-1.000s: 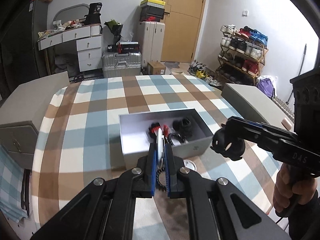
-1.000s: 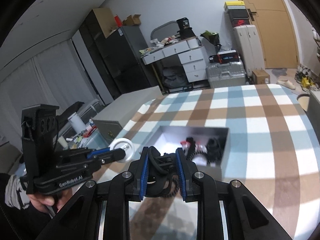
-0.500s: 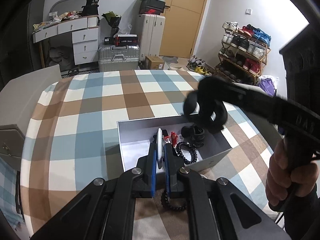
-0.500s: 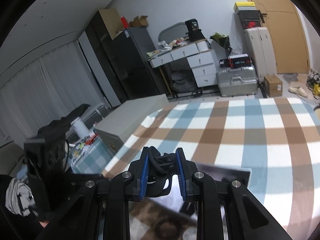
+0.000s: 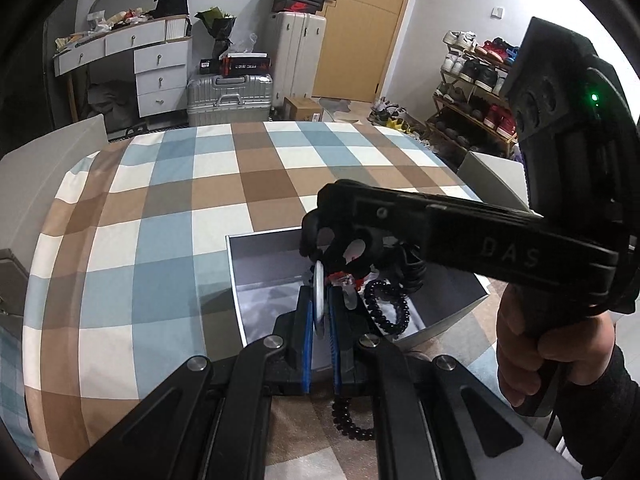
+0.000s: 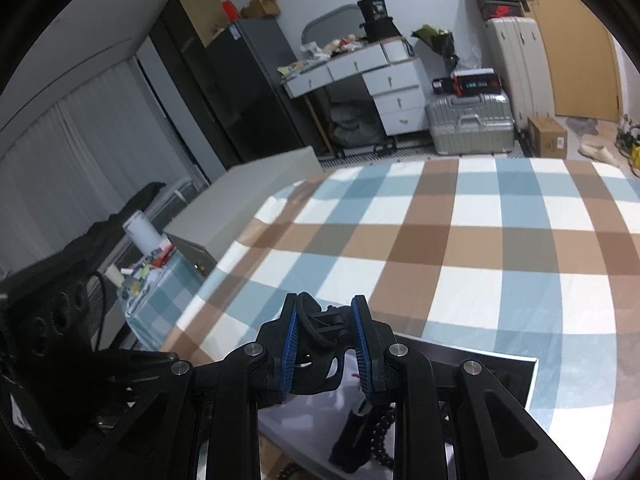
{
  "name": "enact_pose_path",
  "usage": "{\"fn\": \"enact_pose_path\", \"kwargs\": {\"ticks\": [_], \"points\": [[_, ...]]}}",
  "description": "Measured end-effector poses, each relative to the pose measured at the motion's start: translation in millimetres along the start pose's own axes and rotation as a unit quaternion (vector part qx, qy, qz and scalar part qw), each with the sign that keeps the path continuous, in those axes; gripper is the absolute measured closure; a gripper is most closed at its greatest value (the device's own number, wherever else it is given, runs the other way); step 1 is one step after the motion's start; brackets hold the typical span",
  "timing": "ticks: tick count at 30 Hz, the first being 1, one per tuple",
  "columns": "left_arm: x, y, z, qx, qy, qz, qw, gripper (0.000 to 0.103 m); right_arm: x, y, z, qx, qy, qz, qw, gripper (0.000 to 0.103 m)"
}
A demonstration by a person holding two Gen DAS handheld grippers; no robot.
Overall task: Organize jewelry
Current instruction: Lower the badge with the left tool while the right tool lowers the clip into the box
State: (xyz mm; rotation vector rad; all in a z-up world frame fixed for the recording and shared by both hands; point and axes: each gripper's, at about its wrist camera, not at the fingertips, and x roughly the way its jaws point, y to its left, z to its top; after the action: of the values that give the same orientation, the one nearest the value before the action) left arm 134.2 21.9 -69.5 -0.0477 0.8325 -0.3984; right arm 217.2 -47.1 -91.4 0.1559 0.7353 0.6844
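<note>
In the left wrist view my left gripper (image 5: 319,301) is shut on a white bangle (image 5: 318,294), seen edge-on, just over the near part of an open grey box (image 5: 236,280). My right gripper (image 5: 338,246) reaches in from the right above the box, shut on a black hair clip (image 5: 352,254). In the right wrist view the black hair clip (image 6: 320,340) sits between the blue pads (image 6: 289,336) of my right gripper (image 6: 326,314), above the grey box (image 6: 516,376). Inside the box lie a black bead bracelet (image 5: 390,308), a red piece (image 5: 340,278) and a dark piece (image 5: 406,270).
Another dark bead bracelet (image 5: 352,428) lies on the checked tablecloth (image 5: 160,220) under my left gripper. A person's hand (image 5: 520,344) holds the right gripper's handle. Grey chair backs (image 5: 52,160) stand at the table's left and right edges.
My right gripper has swung left with the black clip, from beside the box to above it. My left gripper has moved forward with the bangle, over the box's near edge.
</note>
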Motion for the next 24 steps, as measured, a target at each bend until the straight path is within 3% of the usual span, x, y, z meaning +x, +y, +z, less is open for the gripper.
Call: {"fn": "enact_pose_path", "kwargs": {"ticks": [14, 19, 24], "points": [[8.2, 9.1, 1.0, -0.011, 0.003, 0.002, 0.9999, 0.1, 9.2, -3.5, -1.4, 0.01, 0.014, 0.009, 1.0, 0.076], [10.2, 9.1, 0.7, -0.006, 0.011, 0.027, 0.9996, 0.089, 6.6, -0.7, -2.6, 0.01, 0.013, 0.013, 1.0, 0.075], [5.0, 9.5, -1.8, -0.006, 0.006, 0.03, 0.9995, 0.082, -6.1, -4.5, -5.1, 0.024, 0.0, 0.012, 1.0, 0.065]]}}
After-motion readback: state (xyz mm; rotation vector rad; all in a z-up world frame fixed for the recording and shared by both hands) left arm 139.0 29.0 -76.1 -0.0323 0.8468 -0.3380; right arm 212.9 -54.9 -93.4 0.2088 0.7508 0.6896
